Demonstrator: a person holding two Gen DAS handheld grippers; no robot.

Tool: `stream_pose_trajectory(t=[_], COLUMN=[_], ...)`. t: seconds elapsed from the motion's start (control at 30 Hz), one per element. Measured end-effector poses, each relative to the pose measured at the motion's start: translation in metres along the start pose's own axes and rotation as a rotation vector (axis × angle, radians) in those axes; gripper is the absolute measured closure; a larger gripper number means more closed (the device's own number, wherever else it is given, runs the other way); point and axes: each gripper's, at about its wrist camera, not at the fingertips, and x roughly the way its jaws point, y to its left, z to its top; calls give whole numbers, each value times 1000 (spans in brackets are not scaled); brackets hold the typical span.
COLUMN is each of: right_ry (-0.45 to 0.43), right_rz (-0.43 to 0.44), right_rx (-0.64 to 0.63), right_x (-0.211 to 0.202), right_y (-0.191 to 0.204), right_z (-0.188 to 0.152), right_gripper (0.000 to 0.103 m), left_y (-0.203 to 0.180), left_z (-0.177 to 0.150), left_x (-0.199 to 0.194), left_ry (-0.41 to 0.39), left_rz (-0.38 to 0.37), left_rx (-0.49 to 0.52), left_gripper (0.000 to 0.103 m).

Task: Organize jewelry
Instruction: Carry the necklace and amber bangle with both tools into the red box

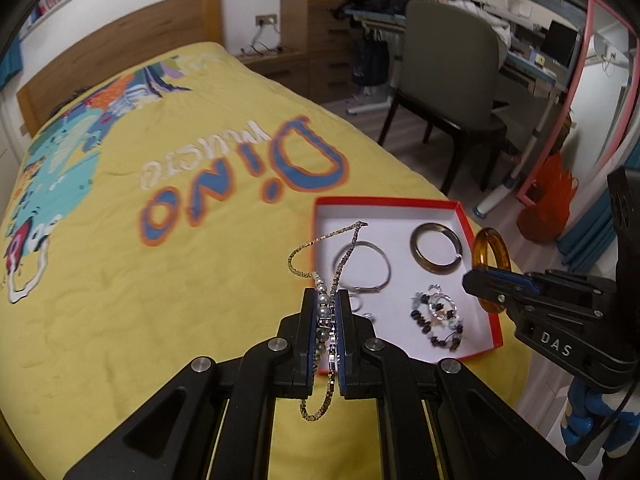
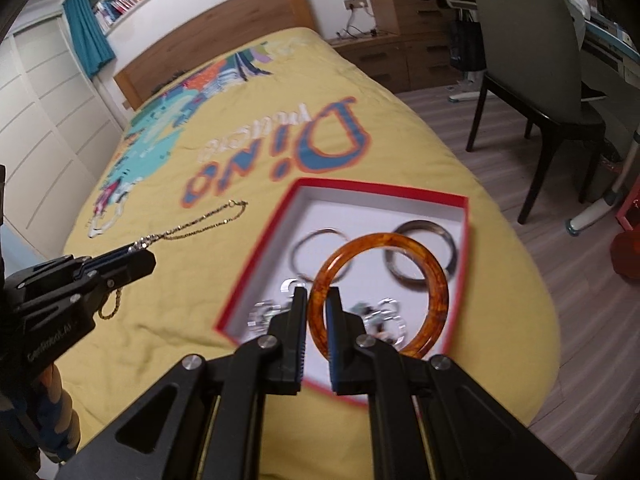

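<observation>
Jewelry, split between two tools and a red box [image 1: 404,203] on the yellow bedspread [image 1: 180,280]. Left gripper [image 1: 328,300] pressed together on a pearl strand and gold chain [image 1: 324,312], pinched mid-length, loops hanging free ahead of the tips and behind the pads, toward the camera. Right gripper [image 2: 318,300] clamped on the rim of an amber bangle [image 2: 380,292], most of the ring standing out ahead and to the right of the tips, above the box. Already in the box, ahead of the left tips: a thin silver bangle [image 1: 362,266], a dark bangle [image 1: 436,248] and a beaded bracelet [image 1: 438,320]. Risks, as judged from here: slack chain loop swinging, snagging on the box wall or dropping outside it, onto the bedspread; chain and pearls tangling with the silver bangle if lowered onto it; bangle, held only at a narrow smooth edge, pivoting or slipping out between the pads, then rolling off the soft bedspread toward the floor [image 2: 520,152]; box tipping or sliding on soft bedding if bumped; the two tools, near each other, colliding over the box. Motion blur in the right view, so fine detail of the box contents there hard to tell.
</observation>
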Motion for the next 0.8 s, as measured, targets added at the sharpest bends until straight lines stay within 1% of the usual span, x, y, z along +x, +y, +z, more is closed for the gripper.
stream_pose_trajectory(t=[0.13, 0.33, 0.47, 0.6, 0.8], right_ry=[37, 82, 112, 143, 177], right_rz=[-18, -28, -25, -33, -41], right_rx=[-3, -14, -15, -44, -83], right_x=[28, 64, 83, 99, 110], right_y=[-20, -36, -40, -38, -37], right_z=[8, 18, 18, 15, 12], right_gripper=[95, 95, 95, 94, 93], left_y=[-13, -20, -24, -28, -29], left_z=[3, 4, 3, -4, -19], left_x=[30, 62, 77, 91, 107], left_ry=[37, 89, 116, 148, 195], left_rz=[-18, -25, -29, -46, -51], left_rx=[4, 25, 39, 48, 48], left_gripper=[95, 95, 95, 95, 95])
